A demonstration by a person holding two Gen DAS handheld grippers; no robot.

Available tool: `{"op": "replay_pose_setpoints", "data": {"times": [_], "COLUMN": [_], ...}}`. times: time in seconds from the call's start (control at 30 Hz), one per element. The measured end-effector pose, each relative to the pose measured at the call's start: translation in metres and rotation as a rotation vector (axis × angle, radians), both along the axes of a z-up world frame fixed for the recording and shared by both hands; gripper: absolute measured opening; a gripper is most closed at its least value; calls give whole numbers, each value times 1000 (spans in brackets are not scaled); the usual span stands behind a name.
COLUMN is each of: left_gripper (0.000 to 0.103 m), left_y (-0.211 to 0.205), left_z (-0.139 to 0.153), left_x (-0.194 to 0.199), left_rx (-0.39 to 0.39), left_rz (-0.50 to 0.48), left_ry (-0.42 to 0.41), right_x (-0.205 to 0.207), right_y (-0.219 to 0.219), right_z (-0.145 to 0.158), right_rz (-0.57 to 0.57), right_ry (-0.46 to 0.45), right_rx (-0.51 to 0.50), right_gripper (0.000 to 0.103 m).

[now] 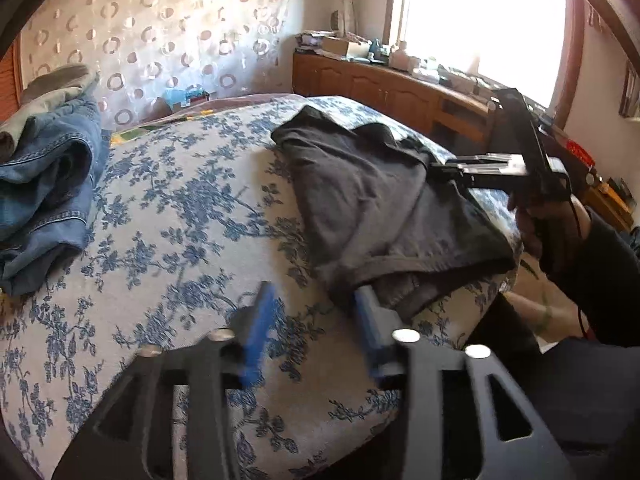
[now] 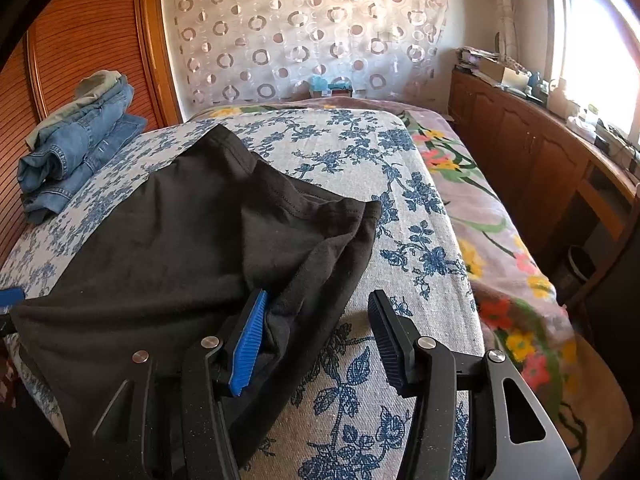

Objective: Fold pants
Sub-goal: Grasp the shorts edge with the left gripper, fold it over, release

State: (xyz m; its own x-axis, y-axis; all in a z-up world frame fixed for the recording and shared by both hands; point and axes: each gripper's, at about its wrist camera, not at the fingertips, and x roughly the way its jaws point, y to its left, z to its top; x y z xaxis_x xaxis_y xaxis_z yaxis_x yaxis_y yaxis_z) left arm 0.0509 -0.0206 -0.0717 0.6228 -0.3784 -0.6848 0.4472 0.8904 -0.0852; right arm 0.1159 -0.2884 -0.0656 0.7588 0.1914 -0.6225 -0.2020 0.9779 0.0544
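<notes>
Dark grey pants (image 1: 372, 200) lie folded over on a bed with a blue floral cover (image 1: 180, 208). My left gripper (image 1: 316, 304) is open, just above the cover at the pants' near hem, its right finger touching the cloth edge. My right gripper (image 2: 320, 332) is open over the pants (image 2: 180, 248), its left blue pad against a fold, its right finger over bare cover. The right gripper also shows in the left wrist view (image 1: 444, 168), at the far side of the pants.
A stack of folded jeans (image 1: 44, 184) sits at the left edge of the bed, also in the right wrist view (image 2: 76, 148). A wooden cabinet (image 2: 520, 152) with clutter runs under the window on the right. A flowered blanket (image 2: 500, 240) hangs at the bed's right side.
</notes>
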Motion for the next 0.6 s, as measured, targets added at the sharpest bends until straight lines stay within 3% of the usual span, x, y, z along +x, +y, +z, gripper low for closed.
{"op": "replay_pose_setpoints", "data": {"times": [0.03,0.1,0.2,0.6], "left_gripper": [53,69,76,78], "left_y": [1,1,0,5], "left_z": [2,5,12,46], "left_x": [2,9,20,52], "left_rx": [0,5,-8,-65], "left_rz": [3,15,7,-11], "left_ry": [-2,-10,-21,-95], "right_x": [-1,-2,-5,2], "right_y": [-1,-2,-8,-16], "right_z": [1,4,12,31], "right_rz": [3,6,9,11], "right_ry": [2,0,-16,-40], "right_rx": [0,5,19,11], "right_gripper": [54,54,54,54]}}
